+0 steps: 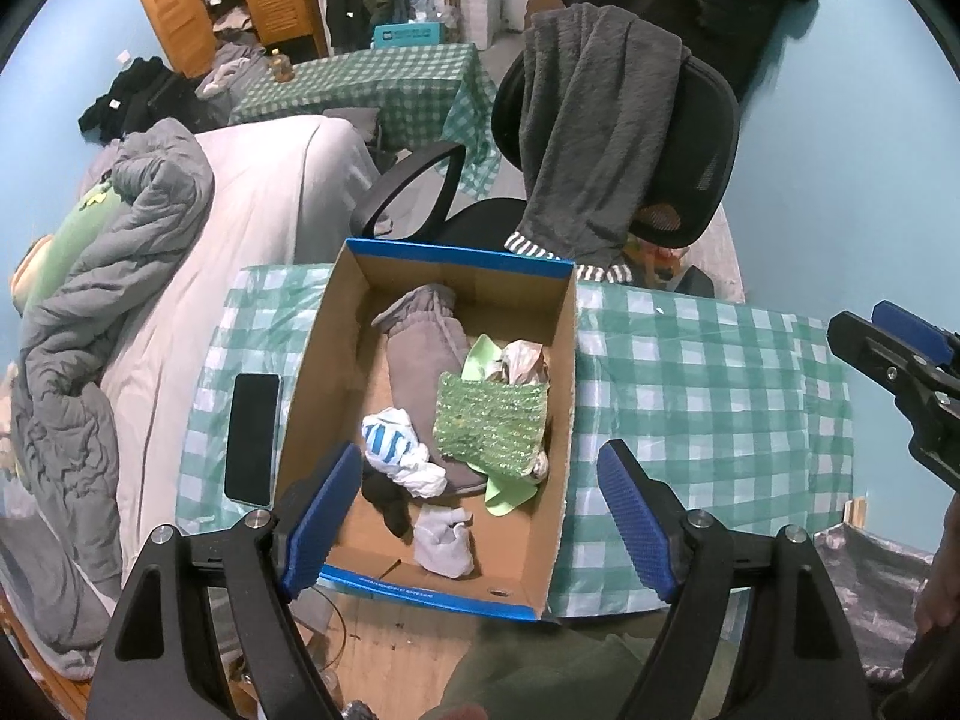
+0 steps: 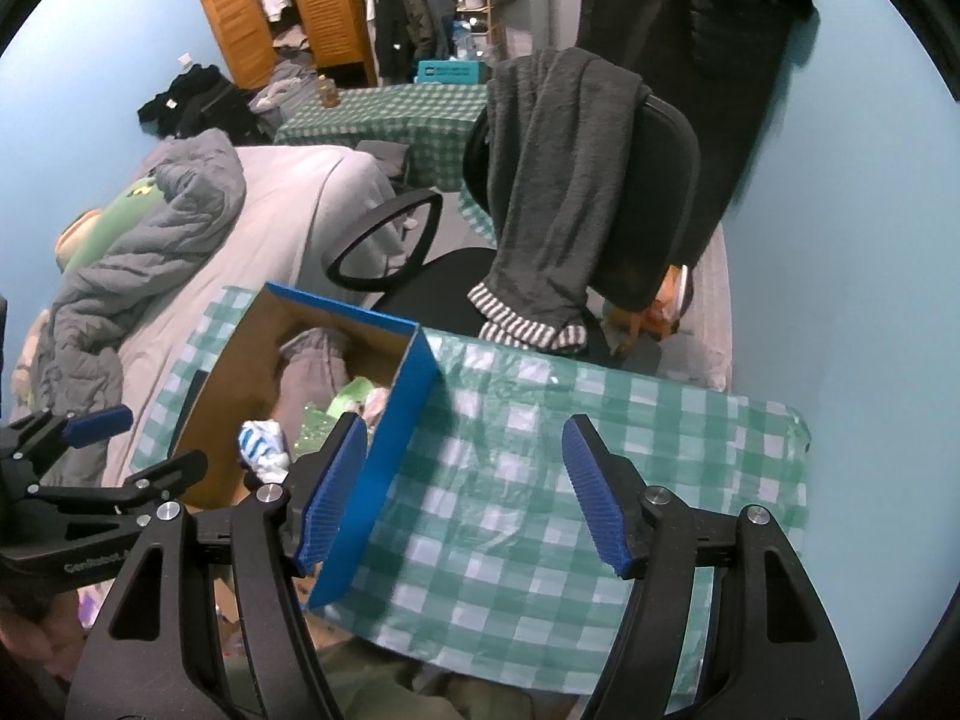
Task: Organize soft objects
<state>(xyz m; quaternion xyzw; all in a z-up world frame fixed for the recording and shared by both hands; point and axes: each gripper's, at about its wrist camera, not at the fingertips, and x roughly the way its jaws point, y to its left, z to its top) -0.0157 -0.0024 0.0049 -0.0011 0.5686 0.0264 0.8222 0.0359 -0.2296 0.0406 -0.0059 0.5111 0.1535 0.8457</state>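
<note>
Soft objects piled in a cardboard shoebox (image 1: pixel 543 420) at the desk's left end.

Inside lie a grey slipper (image 1: pixel 420 348), a green sparkly sponge cloth (image 1: pixel 489 423), a blue-and-white striped sock (image 1: pixel 393 447), a dark sock (image 1: pixel 387 504) and a pale grey sock (image 1: pixel 444 543). A black phone (image 1: pixel 252 438) rests on the checked tablecloth (image 1: pixel 708 384) just left of the box. Left gripper (image 1: pixel 480 516) hangs over the box's near end, tongs spread wide, holding nothing. Right gripper (image 2: pixel 465 489) hovers over bare cloth beside the box, tongs equally wide and empty.
</note>
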